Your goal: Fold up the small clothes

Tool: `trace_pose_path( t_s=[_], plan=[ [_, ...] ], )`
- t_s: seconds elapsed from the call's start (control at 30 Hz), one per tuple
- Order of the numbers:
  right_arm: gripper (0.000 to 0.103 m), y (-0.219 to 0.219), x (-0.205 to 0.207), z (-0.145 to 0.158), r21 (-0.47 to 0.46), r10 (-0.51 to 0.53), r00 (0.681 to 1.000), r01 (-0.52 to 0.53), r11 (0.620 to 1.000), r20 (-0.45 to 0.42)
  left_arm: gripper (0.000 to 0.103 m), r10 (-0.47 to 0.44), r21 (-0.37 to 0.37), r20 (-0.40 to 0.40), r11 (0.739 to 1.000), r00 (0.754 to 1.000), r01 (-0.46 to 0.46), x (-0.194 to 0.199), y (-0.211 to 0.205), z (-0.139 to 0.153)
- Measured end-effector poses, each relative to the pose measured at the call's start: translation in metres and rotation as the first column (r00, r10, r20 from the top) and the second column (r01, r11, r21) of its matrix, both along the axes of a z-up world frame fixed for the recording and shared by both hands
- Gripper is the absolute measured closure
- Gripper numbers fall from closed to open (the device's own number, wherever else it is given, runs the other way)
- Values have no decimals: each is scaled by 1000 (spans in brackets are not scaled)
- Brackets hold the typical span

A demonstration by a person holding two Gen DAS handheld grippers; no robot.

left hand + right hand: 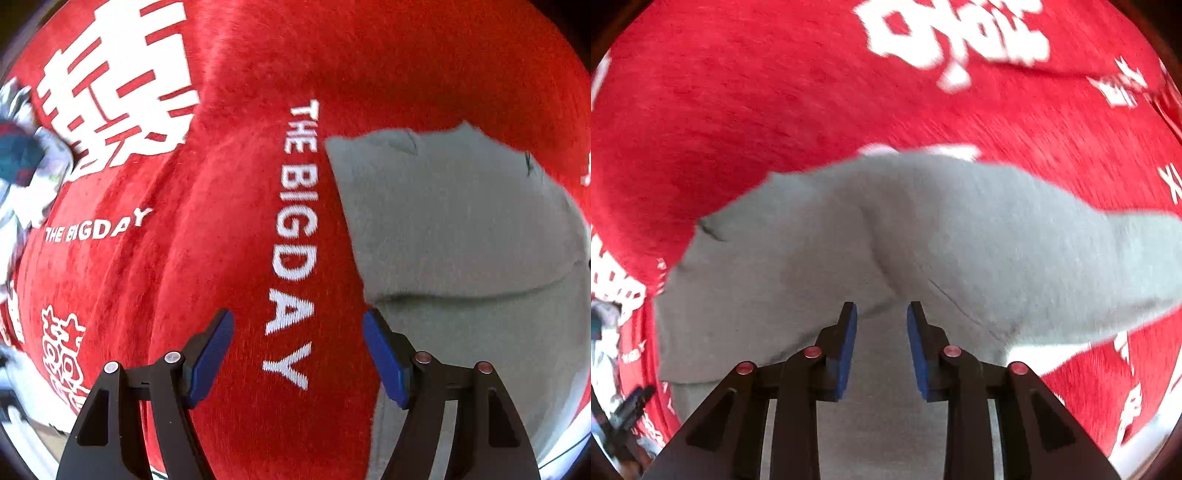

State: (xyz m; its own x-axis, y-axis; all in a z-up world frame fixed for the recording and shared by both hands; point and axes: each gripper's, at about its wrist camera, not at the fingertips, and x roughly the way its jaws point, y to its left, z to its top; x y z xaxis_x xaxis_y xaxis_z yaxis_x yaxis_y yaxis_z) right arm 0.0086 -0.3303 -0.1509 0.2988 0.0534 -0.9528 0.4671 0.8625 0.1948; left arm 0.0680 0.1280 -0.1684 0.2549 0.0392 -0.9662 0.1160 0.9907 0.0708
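A small grey garment [461, 229] lies partly folded on a red plush cloth [229, 229] printed with white characters and "THE BIG DAY". In the left wrist view it fills the right side. My left gripper [298, 350] is open wide over the red cloth, its right finger at the garment's left edge. In the right wrist view the garment [923, 229] spans the middle with a raised crease. My right gripper [882, 343] is open with a narrow gap, right above the grey fabric, holding nothing that I can see.
The red cloth [775, 92] covers nearly the whole surface in both views. A pile of patterned white and blue clothes [22, 166] lies at the far left edge. A dark object [631, 406] shows at the lower left of the right wrist view.
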Motion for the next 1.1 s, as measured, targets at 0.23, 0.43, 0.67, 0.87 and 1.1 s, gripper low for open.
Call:
trace_pose_path(
  t_s=[0.23, 0.43, 0.67, 0.87, 1.1],
  plan=[
    [53, 30, 37, -33, 19, 124, 990, -123, 992, -67, 30, 58, 19, -40, 998, 998, -57, 34, -30, -22],
    [39, 27, 21, -26, 76, 146, 986, -141, 987, -75, 30, 14, 12, -59, 1000, 998, -13, 17, -49, -23],
    [24, -9, -16, -5, 259, 59, 998, -52, 964, -19, 30, -13, -58, -23, 998, 1000, 11, -6, -65, 11],
    [18, -22, -36, 9, 336, 19, 1000, -25, 941, 20, 0, -45, -115, 54, 992, 998, 51, -15, -100, 34],
    [11, -49, -54, 16, 417, -96, 990, 45, 908, 104, 0, -141, -68, 78, 987, 987, 146, -18, -156, 43]
  ],
)
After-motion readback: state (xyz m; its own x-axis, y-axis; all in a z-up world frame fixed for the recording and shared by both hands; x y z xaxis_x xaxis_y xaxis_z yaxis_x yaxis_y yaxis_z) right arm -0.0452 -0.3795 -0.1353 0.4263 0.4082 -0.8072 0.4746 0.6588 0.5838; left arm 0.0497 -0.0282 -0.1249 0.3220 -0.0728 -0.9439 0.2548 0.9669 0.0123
